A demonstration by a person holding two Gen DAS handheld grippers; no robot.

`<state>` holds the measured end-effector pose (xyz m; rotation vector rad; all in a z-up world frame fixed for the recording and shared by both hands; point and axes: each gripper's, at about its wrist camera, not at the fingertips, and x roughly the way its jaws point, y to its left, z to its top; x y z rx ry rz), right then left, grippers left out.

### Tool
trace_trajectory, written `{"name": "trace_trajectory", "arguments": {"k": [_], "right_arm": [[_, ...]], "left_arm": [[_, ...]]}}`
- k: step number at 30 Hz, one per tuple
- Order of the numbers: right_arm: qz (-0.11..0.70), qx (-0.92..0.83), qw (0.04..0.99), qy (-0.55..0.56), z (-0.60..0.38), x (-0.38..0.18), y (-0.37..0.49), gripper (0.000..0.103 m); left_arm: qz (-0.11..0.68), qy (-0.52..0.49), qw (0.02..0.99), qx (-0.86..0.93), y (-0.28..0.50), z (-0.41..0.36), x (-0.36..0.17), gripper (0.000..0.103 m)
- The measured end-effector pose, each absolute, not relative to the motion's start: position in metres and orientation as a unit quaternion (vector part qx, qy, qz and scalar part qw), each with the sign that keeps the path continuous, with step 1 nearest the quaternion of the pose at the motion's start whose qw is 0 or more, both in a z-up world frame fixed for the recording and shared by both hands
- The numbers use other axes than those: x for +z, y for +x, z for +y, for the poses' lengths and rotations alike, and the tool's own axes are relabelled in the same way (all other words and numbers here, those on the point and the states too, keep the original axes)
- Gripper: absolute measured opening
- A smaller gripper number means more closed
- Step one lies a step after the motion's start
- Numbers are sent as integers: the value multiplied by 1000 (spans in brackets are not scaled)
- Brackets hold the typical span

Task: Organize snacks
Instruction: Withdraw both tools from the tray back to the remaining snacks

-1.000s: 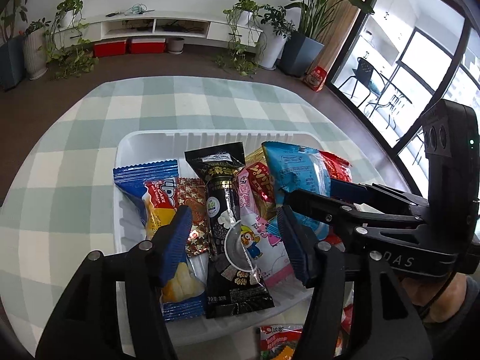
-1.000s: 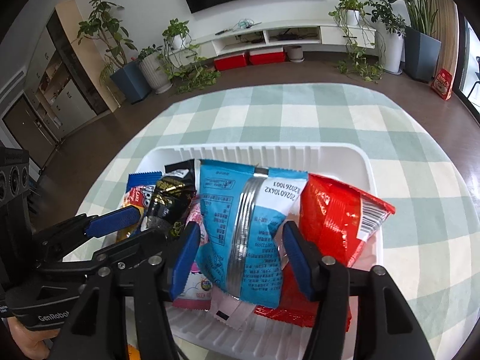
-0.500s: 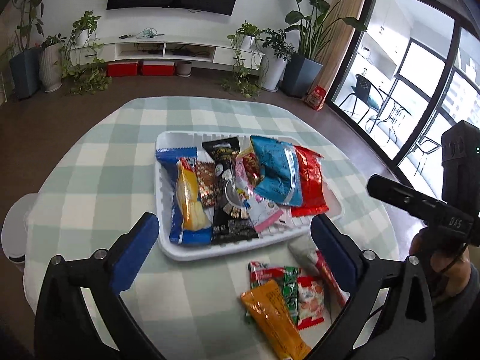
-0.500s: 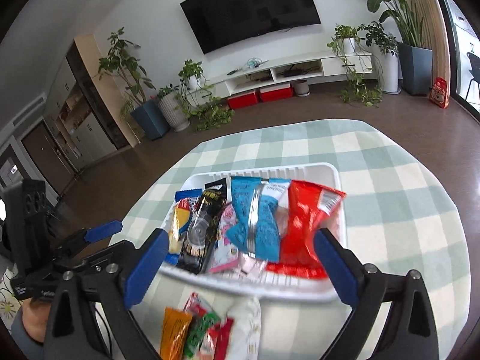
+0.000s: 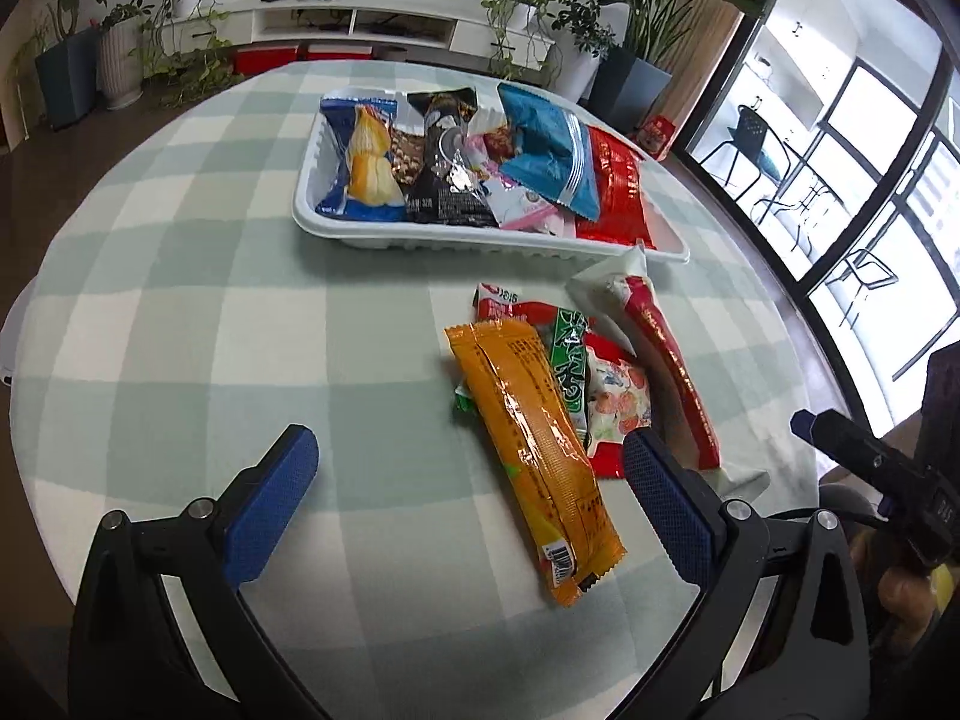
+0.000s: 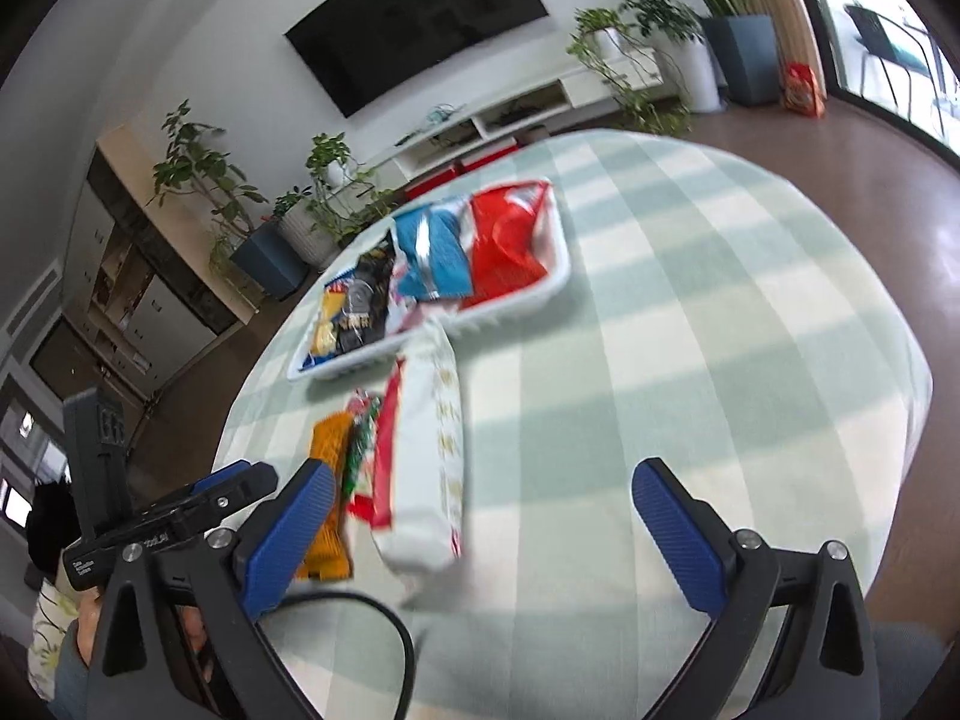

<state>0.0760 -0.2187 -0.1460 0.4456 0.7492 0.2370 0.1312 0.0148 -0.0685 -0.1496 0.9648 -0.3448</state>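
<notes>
Both grippers hang over the checked tablecloth [image 5: 180,312] with jaws spread wide and nothing between them. Just ahead of the left gripper [image 5: 468,498] lies the orange packet [image 5: 528,438] among loose snacks; the white tray [image 5: 480,240] of snacks sits farther ahead. The white-and-red packet [image 6: 429,450] lies ahead-left of the right gripper [image 6: 480,516].
</notes>
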Motion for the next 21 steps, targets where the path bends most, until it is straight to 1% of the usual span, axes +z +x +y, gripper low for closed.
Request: {"name": "trace_trajectory", "arguments": {"k": [2, 10, 12, 13, 14, 15, 18, 20, 21], "right_arm": [[372, 115, 896, 213, -218, -154, 70, 94], [362, 119, 903, 197, -212, -155, 60, 92], [363, 117, 903, 198, -212, -156, 59, 92], [363, 117, 903, 196, -212, -156, 58, 92], [362, 117, 904, 194, -212, -156, 58, 92], [362, 117, 904, 193, -212, -155, 57, 92], [362, 119, 905, 190, -211, -156, 57, 92], [361, 120, 906, 186, -210, -155, 56, 92], [360, 119, 907, 183, -209, -155, 57, 92]], "left_arm": [[462, -66, 869, -165, 131, 9, -69, 102], [475, -29, 865, -158, 141, -8, -75, 101], [480, -15, 863, -159, 144, -14, -79, 95], [483, -10, 861, -159, 146, -16, -81, 87], [485, -4, 860, -159, 147, -18, -83, 82], [483, 4, 862, -157, 147, -20, -84, 82], [482, 6, 861, -160, 151, -18, -84, 73], [484, 8, 860, -162, 153, -14, -83, 63], [484, 11, 860, -163, 154, -12, -83, 60]]}}
